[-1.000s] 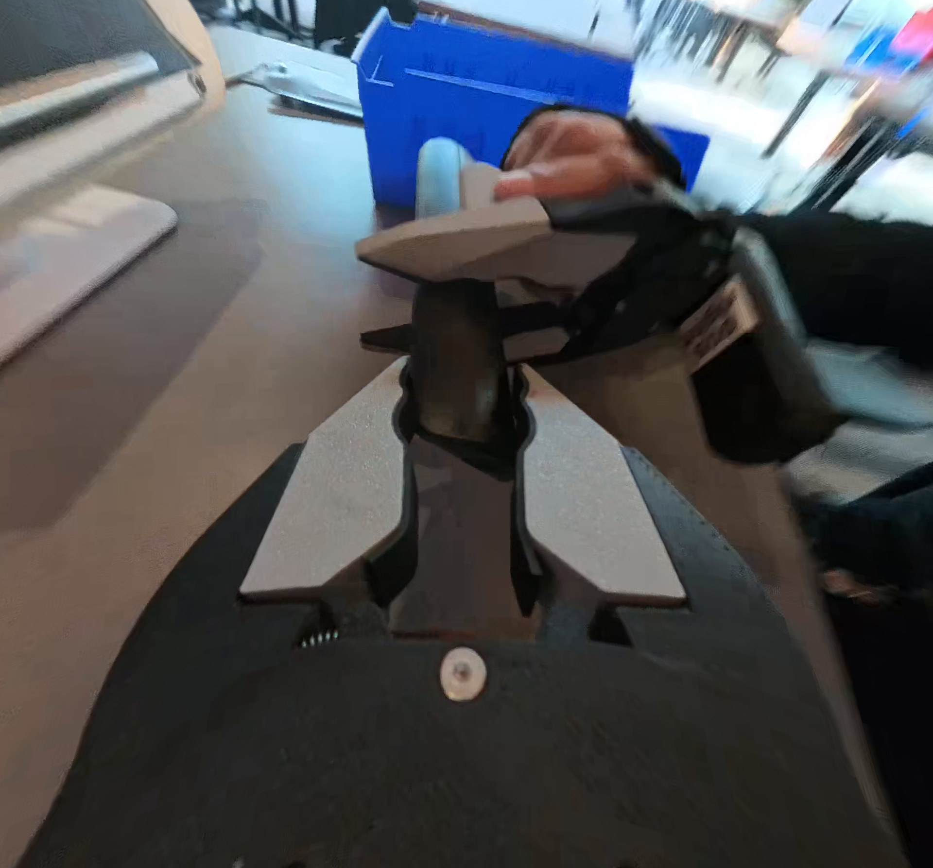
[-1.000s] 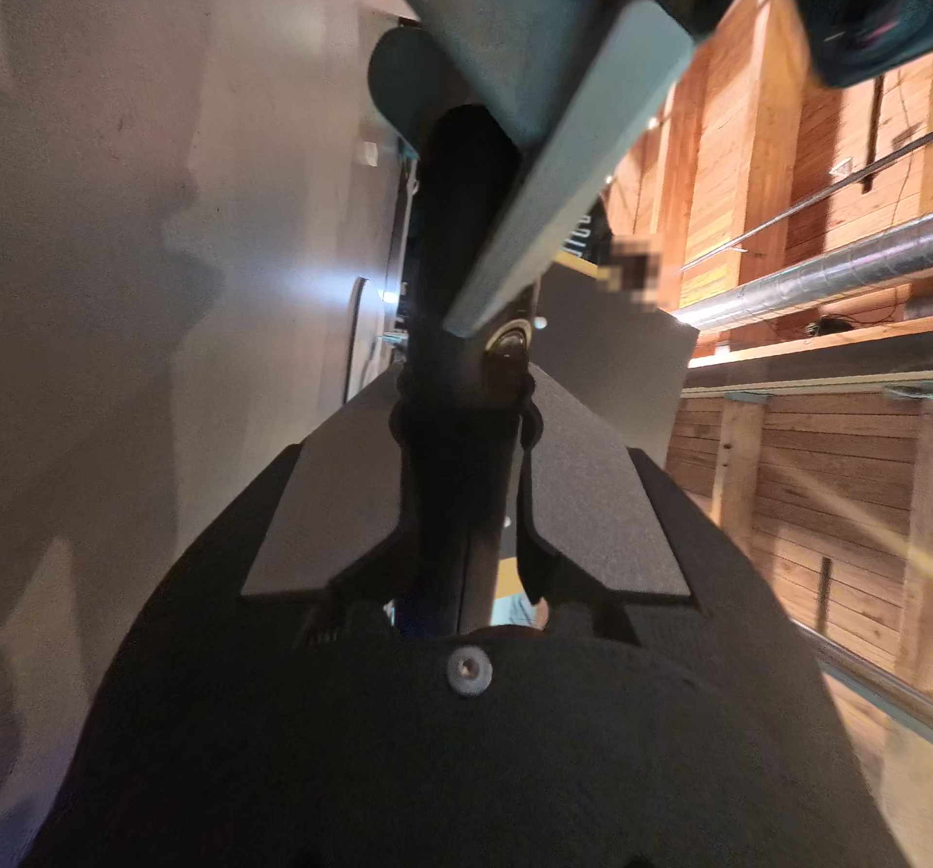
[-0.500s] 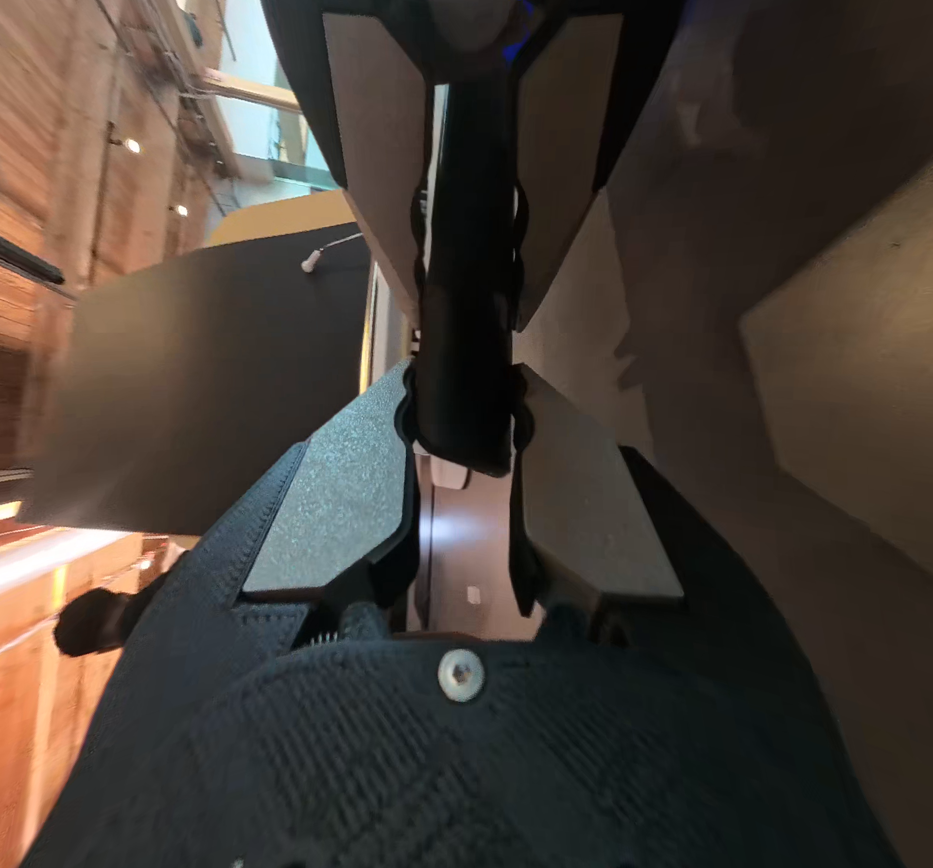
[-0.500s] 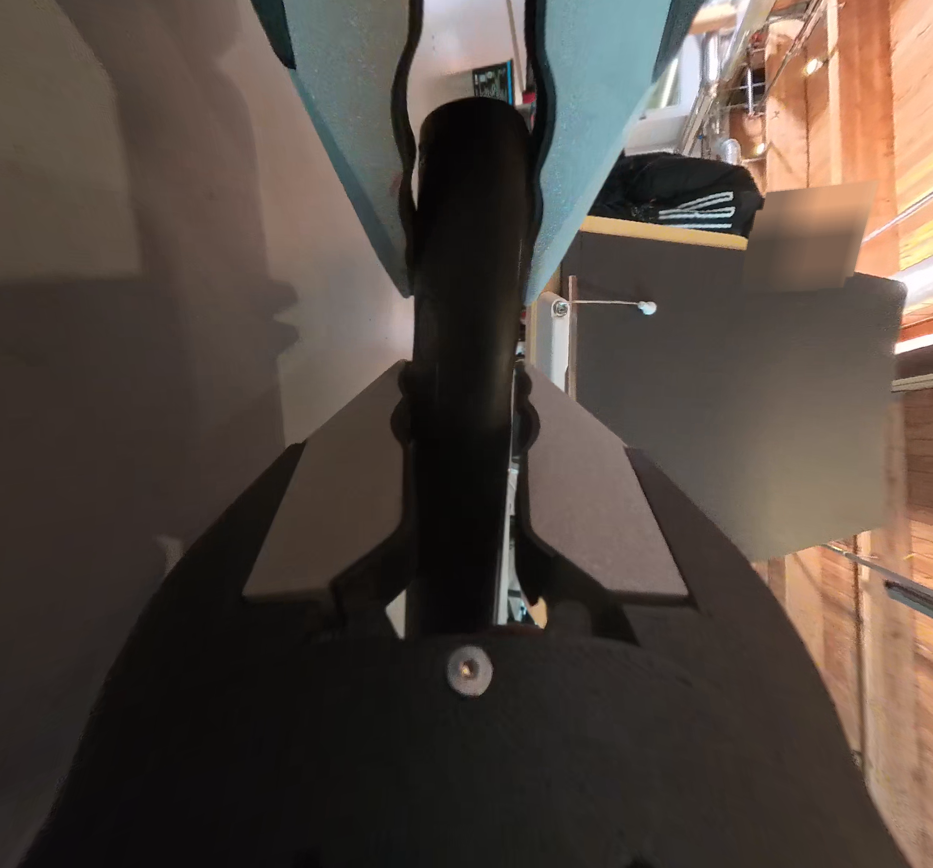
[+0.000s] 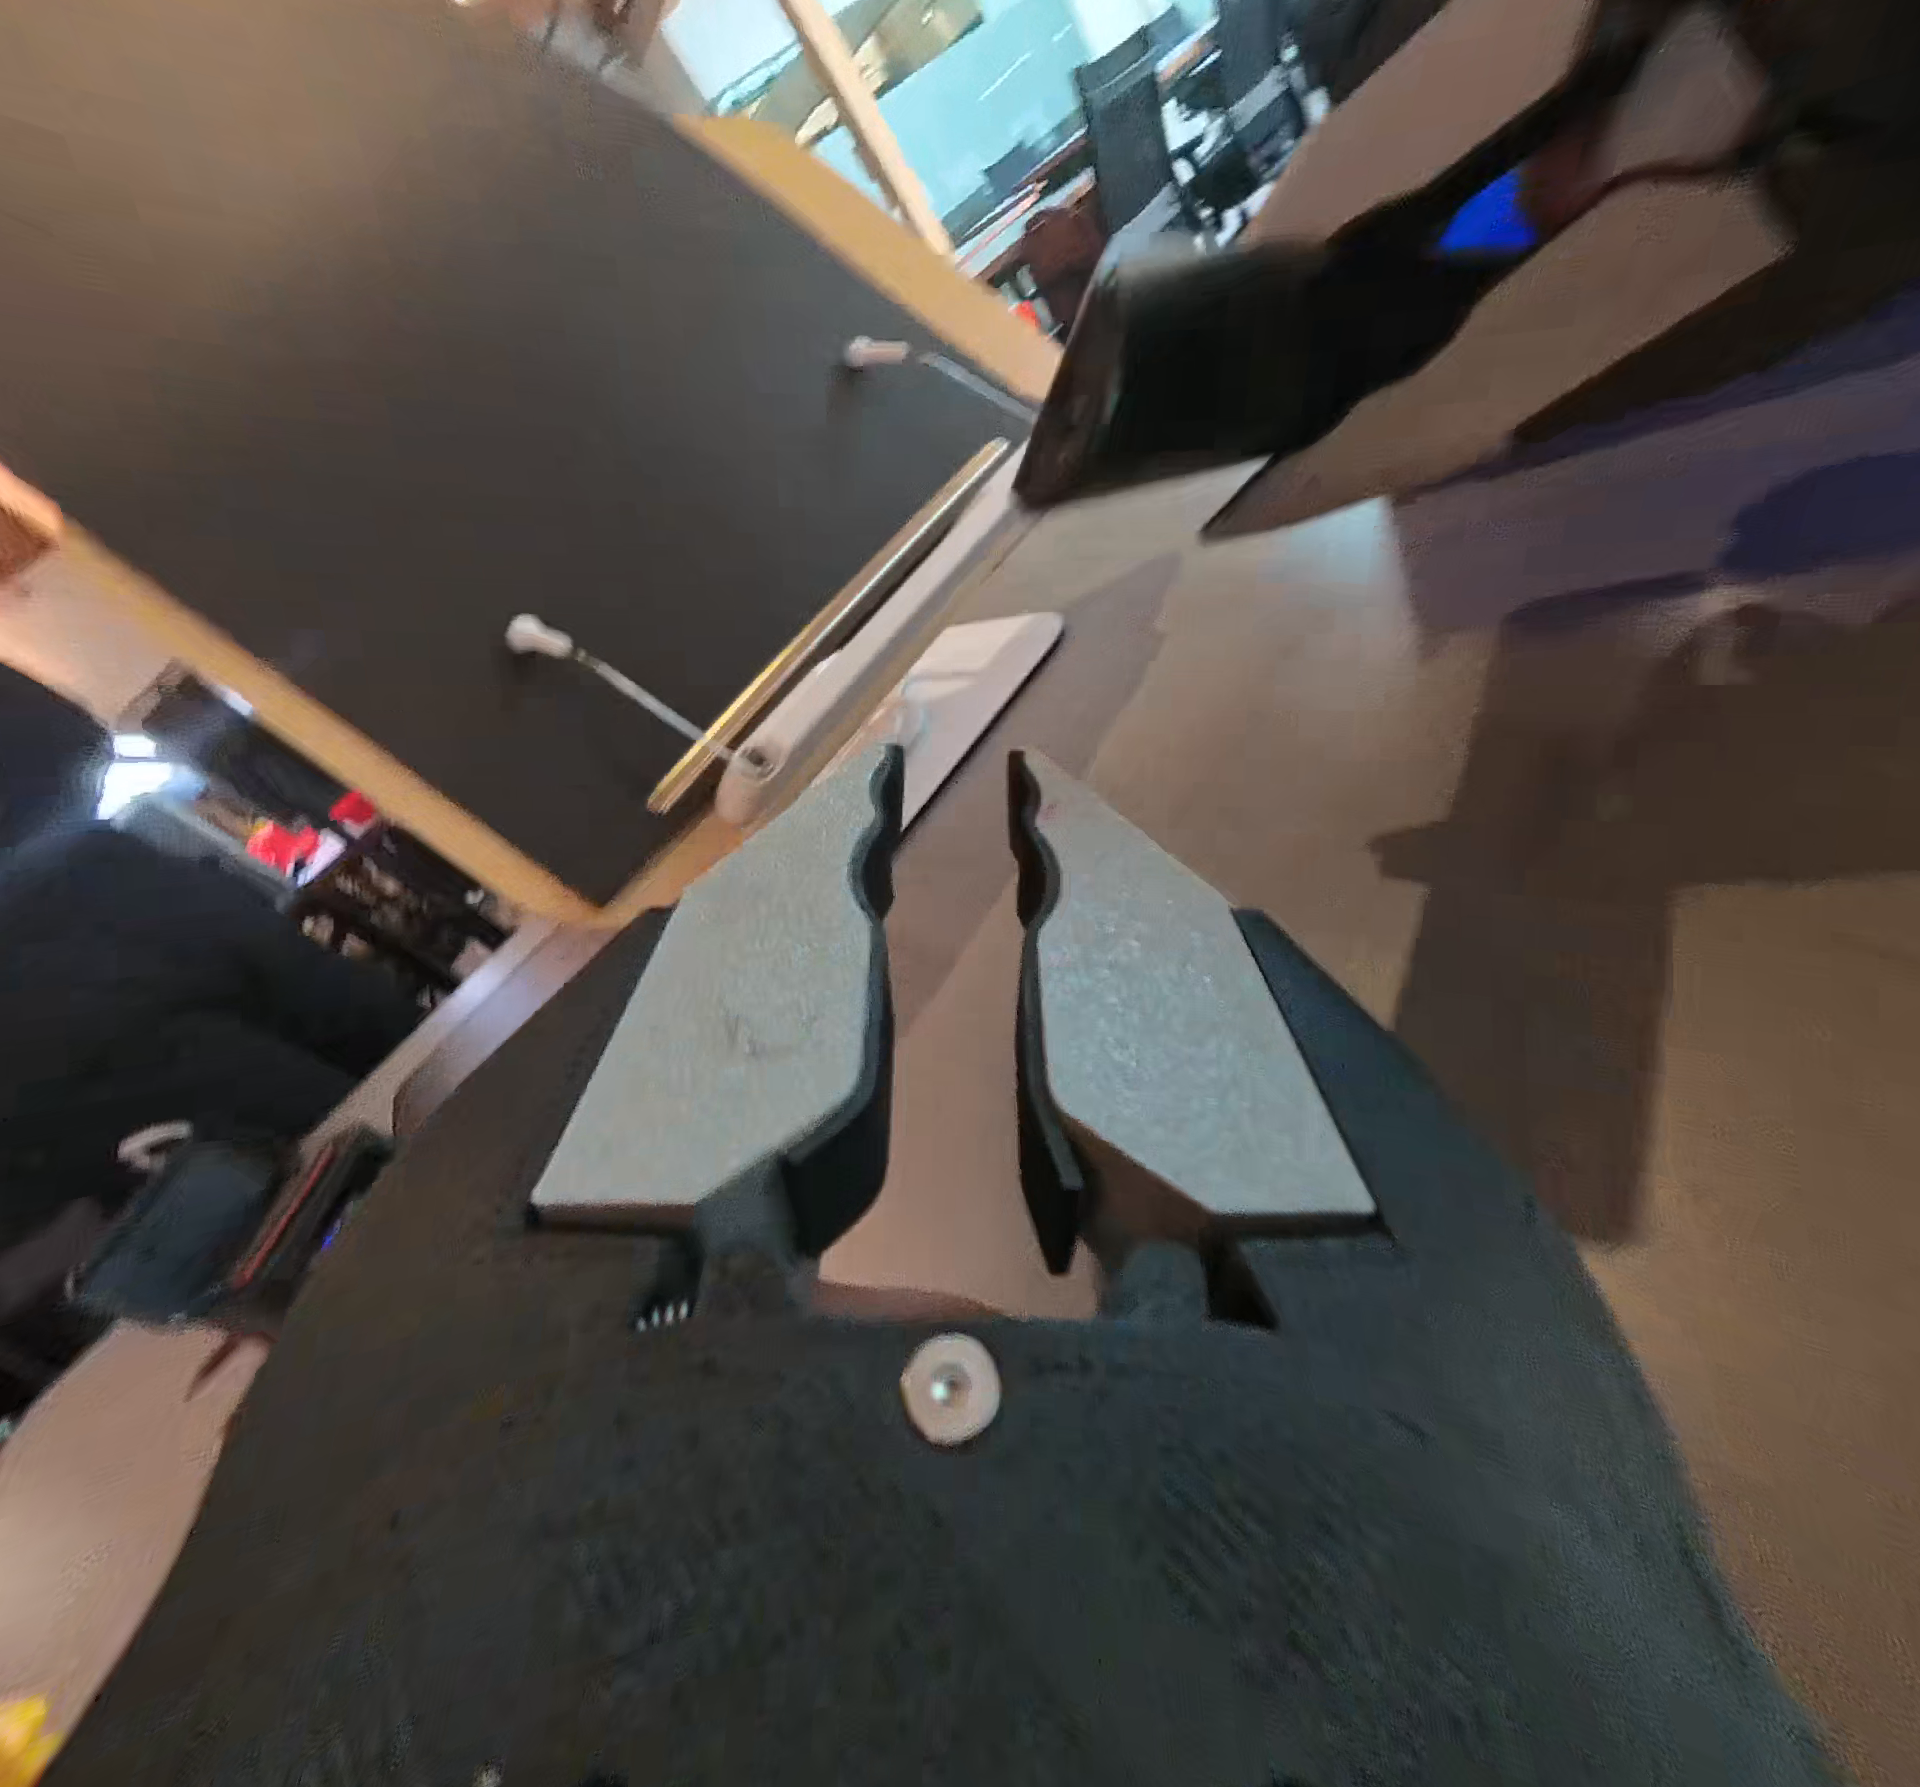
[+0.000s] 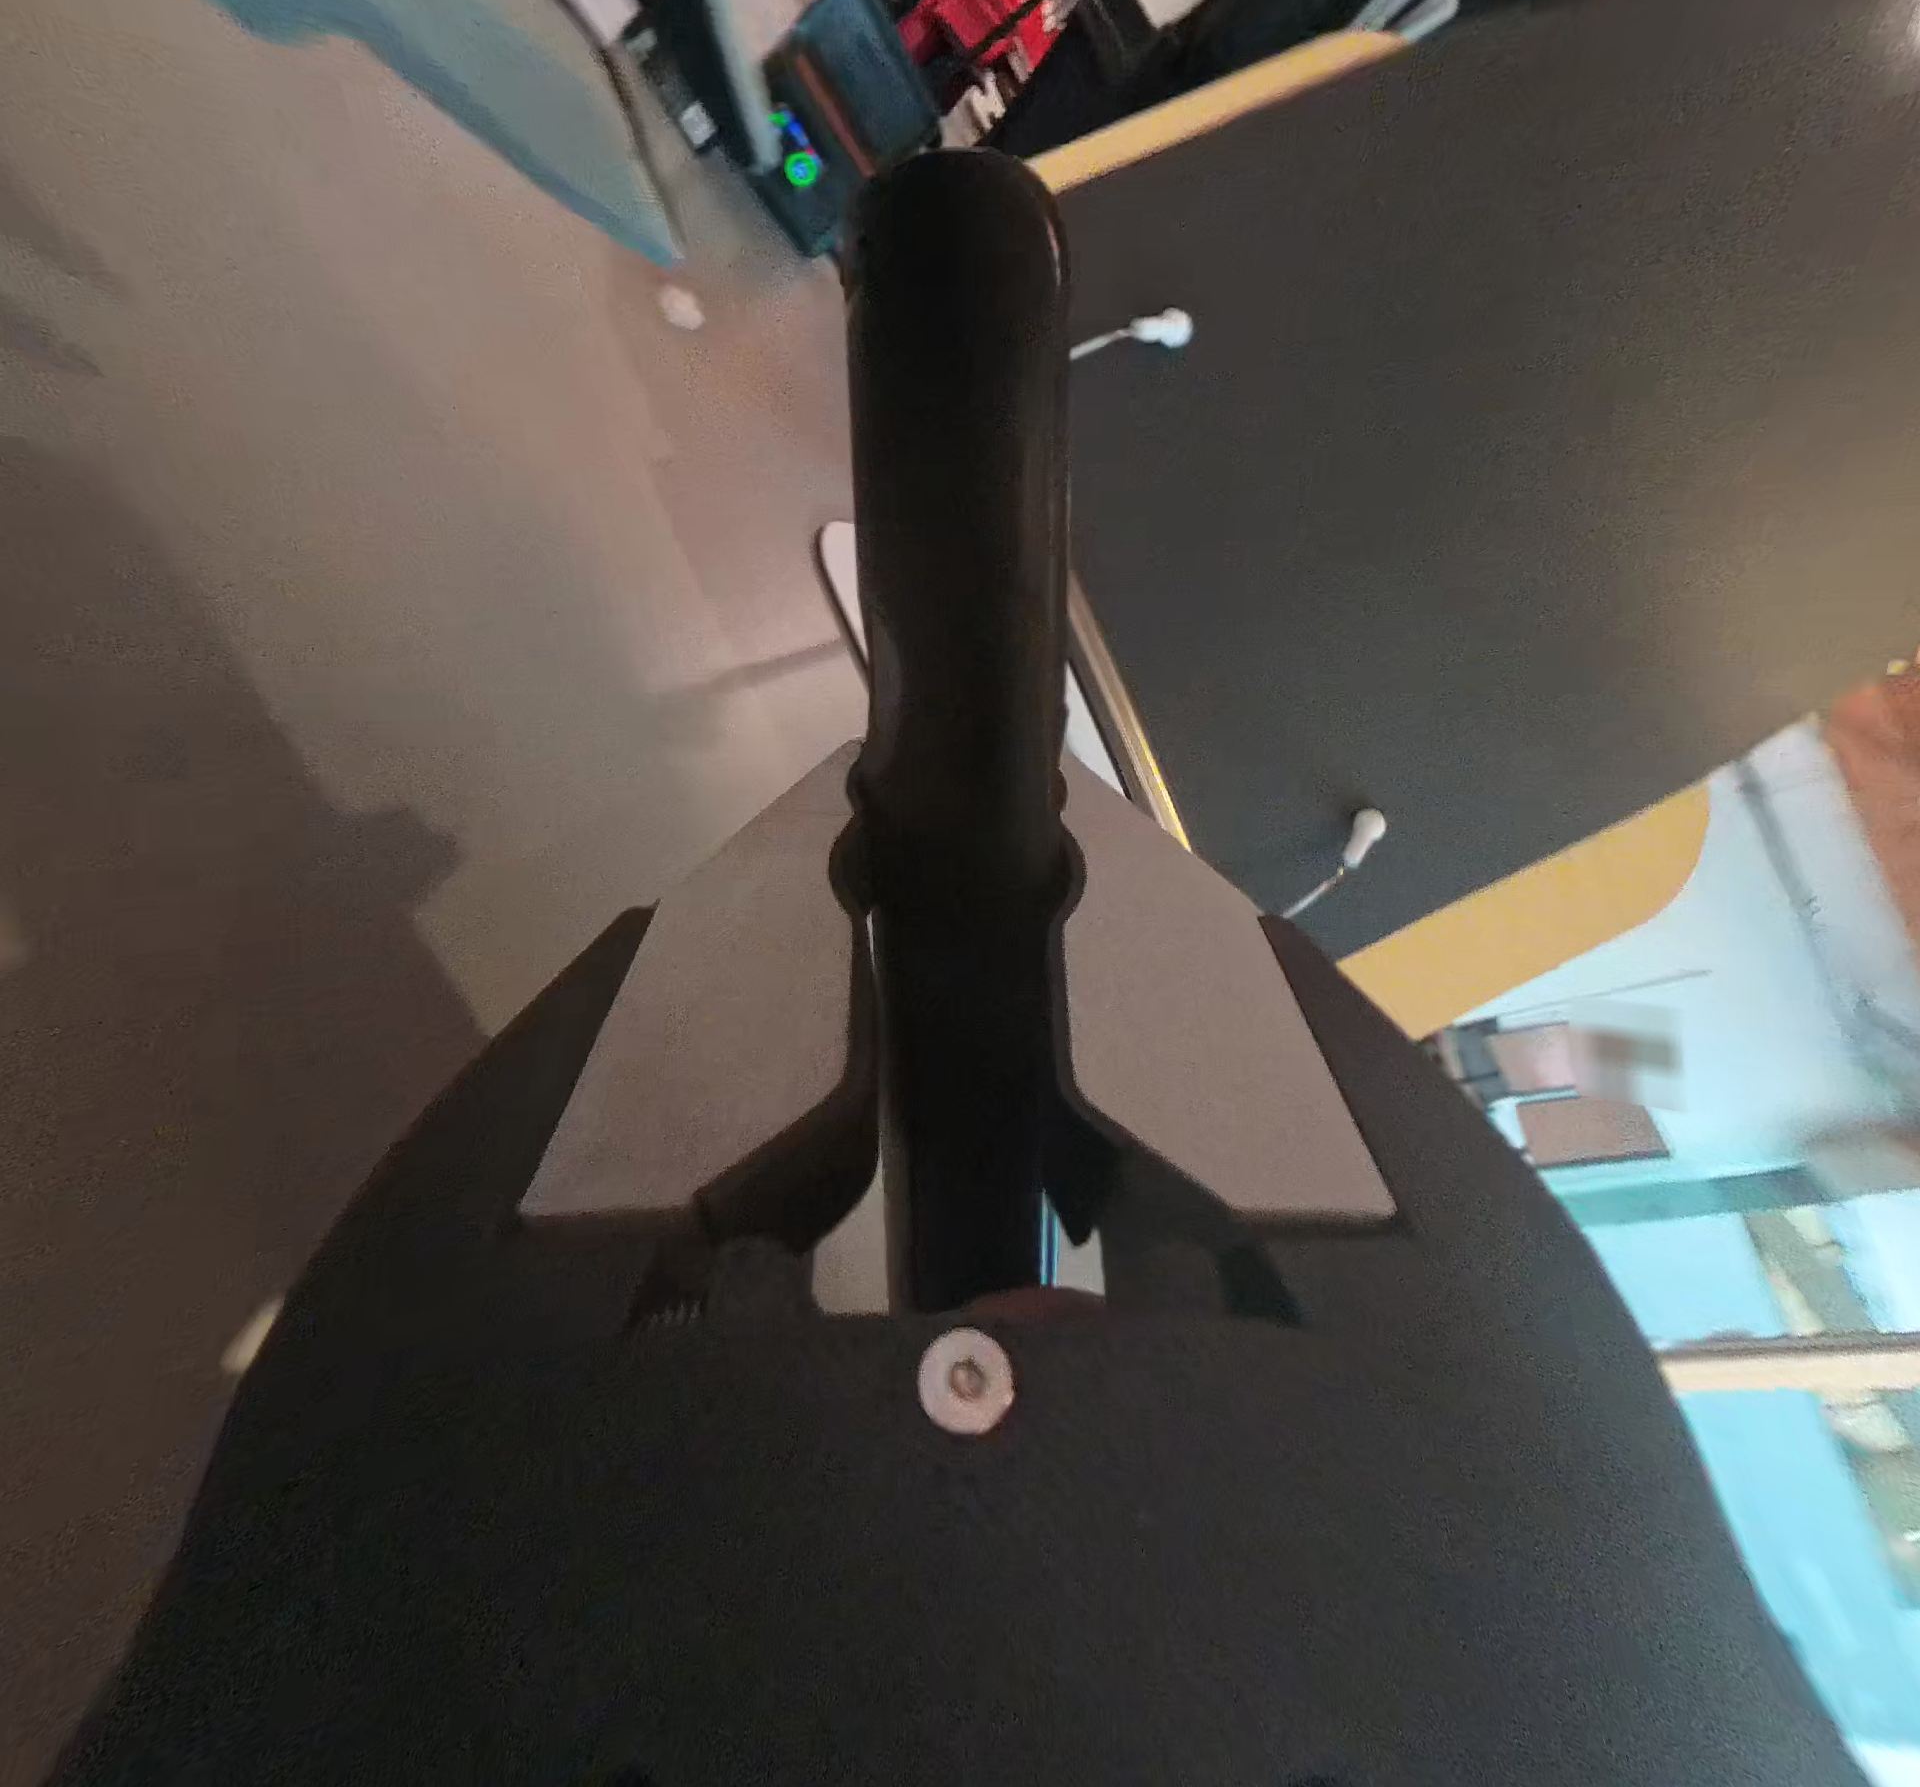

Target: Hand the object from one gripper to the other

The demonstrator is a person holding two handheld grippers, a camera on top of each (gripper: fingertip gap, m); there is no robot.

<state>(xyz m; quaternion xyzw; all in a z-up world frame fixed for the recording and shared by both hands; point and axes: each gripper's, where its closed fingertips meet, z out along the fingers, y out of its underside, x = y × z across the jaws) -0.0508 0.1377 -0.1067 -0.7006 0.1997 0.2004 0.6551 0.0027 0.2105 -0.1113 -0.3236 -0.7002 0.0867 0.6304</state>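
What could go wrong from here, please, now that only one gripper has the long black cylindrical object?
1. The right gripper grips the long black cylindrical object near one end, so most of it sticks out beyond the fingertips; it may pivot or slip.
2. That free end points toward the dark panel and could strike it.
3. The open left gripper hangs low over the brown table and might scrape it.

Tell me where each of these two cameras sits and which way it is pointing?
Left wrist view: rides on the left gripper, looking along its grey fingers, open and empty, across the brown tabletop toward a big black panel with a yellow-tan edge; the right gripper shows top right.
Right wrist view: rides on the right gripper, looking along its fingers, shut on a long black cylindrical object, toward the panel.
Shared: tabletop, panel, black object.
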